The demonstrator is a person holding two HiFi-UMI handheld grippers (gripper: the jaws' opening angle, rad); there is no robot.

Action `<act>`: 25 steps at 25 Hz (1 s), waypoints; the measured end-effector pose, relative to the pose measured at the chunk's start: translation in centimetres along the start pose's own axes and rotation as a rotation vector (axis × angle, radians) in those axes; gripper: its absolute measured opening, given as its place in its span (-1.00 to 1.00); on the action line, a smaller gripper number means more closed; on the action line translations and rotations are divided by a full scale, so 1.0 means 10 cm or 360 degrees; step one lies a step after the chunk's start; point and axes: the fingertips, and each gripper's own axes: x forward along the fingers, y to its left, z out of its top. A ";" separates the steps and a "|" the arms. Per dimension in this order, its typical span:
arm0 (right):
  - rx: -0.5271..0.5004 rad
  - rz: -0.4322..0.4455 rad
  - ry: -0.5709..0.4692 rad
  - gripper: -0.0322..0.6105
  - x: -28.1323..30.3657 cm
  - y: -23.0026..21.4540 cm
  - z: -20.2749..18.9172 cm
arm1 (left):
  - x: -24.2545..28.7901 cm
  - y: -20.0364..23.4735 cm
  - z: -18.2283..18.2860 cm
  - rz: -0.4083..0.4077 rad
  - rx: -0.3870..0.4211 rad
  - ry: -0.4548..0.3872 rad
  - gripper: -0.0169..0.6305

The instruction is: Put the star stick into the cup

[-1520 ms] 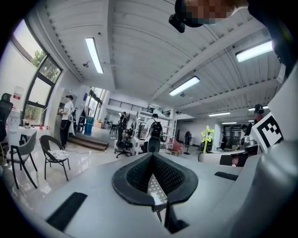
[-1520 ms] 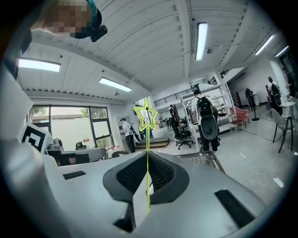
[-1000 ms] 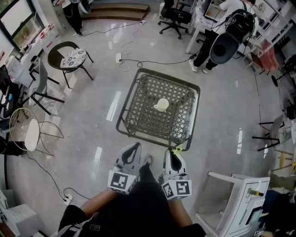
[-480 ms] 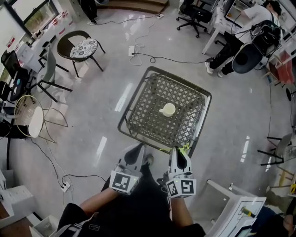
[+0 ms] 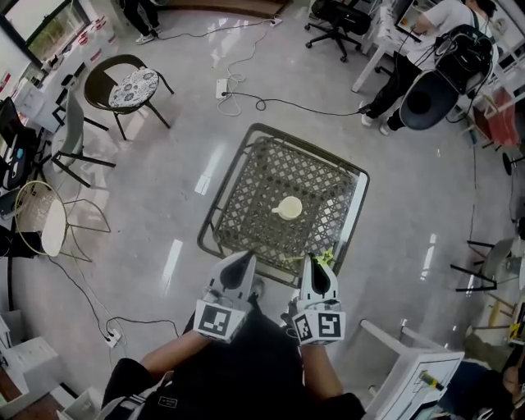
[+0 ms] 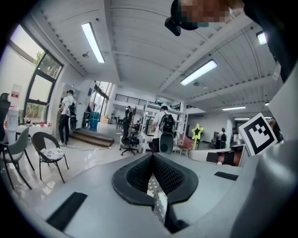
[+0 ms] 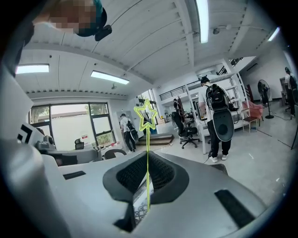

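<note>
A white cup (image 5: 289, 208) with a handle stands upright near the middle of a dark lattice-top table (image 5: 248, 215). My right gripper (image 5: 315, 262) hovers at the table's near edge, shut on the thin yellow-green star stick (image 5: 326, 257). In the right gripper view the star stick (image 7: 147, 139) rises upright out of the closed jaws of the right gripper (image 7: 148, 155), its star outline on top. My left gripper (image 5: 243, 257) is beside it, over the near edge, shut with nothing held. In the left gripper view the left gripper (image 6: 152, 156) has its jaws pressed together, and the star (image 6: 198, 131) shows at the right.
A round cushioned chair (image 5: 125, 84) and wire chairs (image 5: 41, 225) stand on the floor at left. A white stand (image 5: 410, 365) is at lower right. Cables (image 5: 246, 94) trail on the floor beyond the table. A person with a backpack (image 5: 426, 57) and an office chair (image 5: 336, 16) are at the far right.
The table has come nearer in the head view, and both grippers now reach its near edge. The right gripper still holds the star stick; the cup has not moved.
</note>
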 end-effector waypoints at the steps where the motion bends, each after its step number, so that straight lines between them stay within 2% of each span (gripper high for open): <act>1: -0.0013 -0.0011 0.0010 -0.86 0.08 -0.05 -0.03 | 0.08 0.02 0.01 -0.0008 0.0001 0.0004 -0.91; 11: 0.0010 -0.0146 0.0113 -0.85 1.00 -0.68 -0.45 | 0.81 0.36 0.04 -0.0032 -0.0014 0.0058 -0.91; 21: 0.0026 -0.0248 0.0223 -0.86 1.68 -1.05 -0.96 | 1.14 0.64 -0.06 -0.0038 -0.0074 0.0137 -0.91; 25: 0.0041 -0.0267 0.0255 -0.86 1.86 -1.17 -1.15 | 1.24 0.71 -0.11 -0.0055 -0.0061 0.0163 -0.91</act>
